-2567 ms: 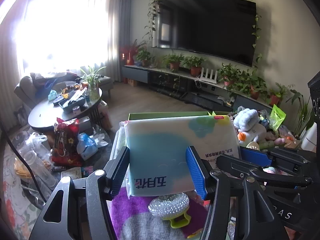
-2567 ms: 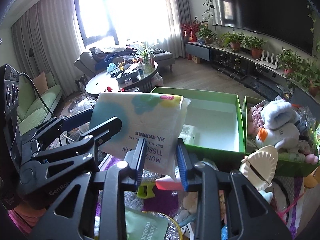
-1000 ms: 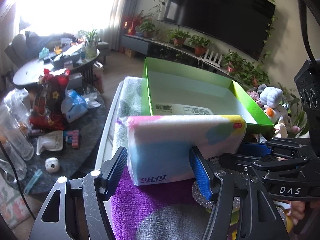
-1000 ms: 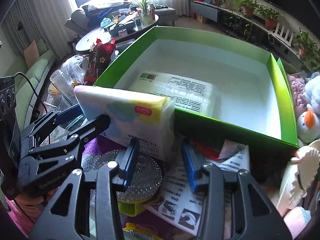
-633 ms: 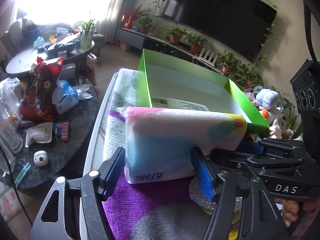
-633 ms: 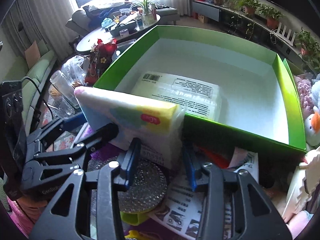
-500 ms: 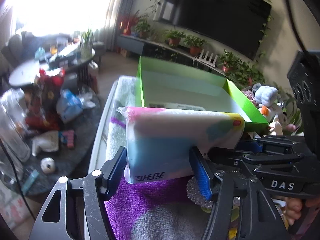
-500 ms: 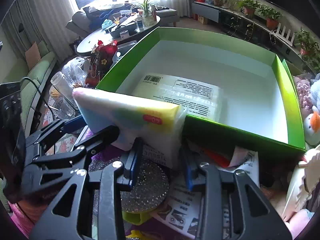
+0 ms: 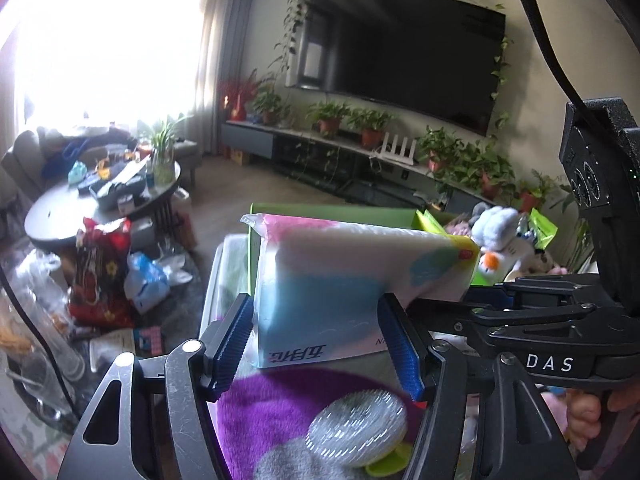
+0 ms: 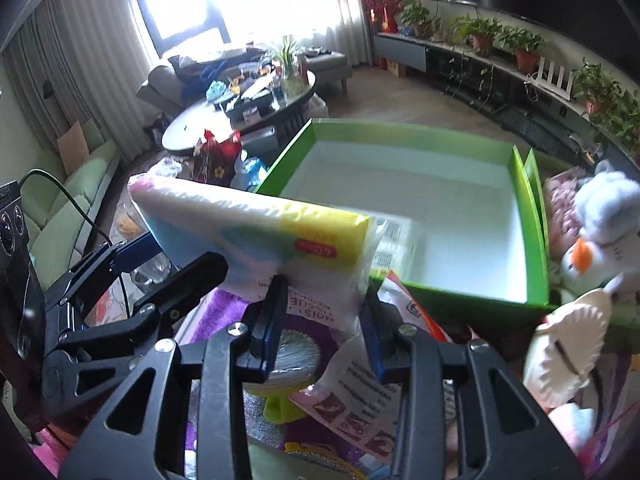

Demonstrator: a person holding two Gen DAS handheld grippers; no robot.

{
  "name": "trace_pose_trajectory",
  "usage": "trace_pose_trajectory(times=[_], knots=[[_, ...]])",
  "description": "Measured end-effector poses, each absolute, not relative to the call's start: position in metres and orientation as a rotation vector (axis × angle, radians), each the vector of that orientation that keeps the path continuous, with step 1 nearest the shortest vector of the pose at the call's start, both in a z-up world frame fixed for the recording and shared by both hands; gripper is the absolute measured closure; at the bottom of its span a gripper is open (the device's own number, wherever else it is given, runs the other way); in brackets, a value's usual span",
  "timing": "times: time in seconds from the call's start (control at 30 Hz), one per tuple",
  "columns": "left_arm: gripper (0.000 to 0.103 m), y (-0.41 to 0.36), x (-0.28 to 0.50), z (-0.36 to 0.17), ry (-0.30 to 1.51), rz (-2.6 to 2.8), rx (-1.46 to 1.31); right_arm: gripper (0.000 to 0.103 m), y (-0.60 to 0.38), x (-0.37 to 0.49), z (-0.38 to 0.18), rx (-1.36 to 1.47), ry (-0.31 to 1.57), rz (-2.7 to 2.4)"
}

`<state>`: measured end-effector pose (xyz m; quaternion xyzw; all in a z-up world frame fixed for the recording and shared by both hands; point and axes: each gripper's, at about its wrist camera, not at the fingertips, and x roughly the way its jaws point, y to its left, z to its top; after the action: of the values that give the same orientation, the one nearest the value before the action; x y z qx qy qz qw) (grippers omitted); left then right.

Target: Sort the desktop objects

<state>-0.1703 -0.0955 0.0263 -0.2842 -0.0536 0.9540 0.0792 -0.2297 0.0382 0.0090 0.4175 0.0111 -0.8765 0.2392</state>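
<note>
Both grippers hold one soft pack of moist tissues (image 9: 340, 276), white with blue, pink and yellow patches. My left gripper (image 9: 320, 340) is shut on its near end. My right gripper (image 10: 320, 328) is shut on its other end (image 10: 280, 240). The pack hangs in the air just in front of an open green box (image 10: 532, 216) with a white inside. A flat white packet with a printed label (image 10: 394, 240) lies in the box, mostly hidden by the pack.
A glittery round mirror on a green stand (image 9: 356, 432) lies on a purple and grey towel (image 9: 272, 412) below. Printed packets (image 10: 360, 396) and a cream fan-shaped item (image 10: 568, 344) lie in front of the box. A second box of plush toys (image 10: 596, 236) stands right.
Both grippers have lifted the tissue pack upward and tilted back; the box now sits lower and farther in the views. The grip on the pack is unchanged.
</note>
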Motion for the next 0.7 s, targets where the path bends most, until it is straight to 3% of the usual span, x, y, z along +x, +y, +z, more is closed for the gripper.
trace_pose_trajectory(times=[0.7], knots=[[0.040, -0.092, -0.164, 0.074, -0.114, 2.893, -0.754, 0.066, 0.049, -0.225, 0.060, 1.034, 0.043, -2.447]])
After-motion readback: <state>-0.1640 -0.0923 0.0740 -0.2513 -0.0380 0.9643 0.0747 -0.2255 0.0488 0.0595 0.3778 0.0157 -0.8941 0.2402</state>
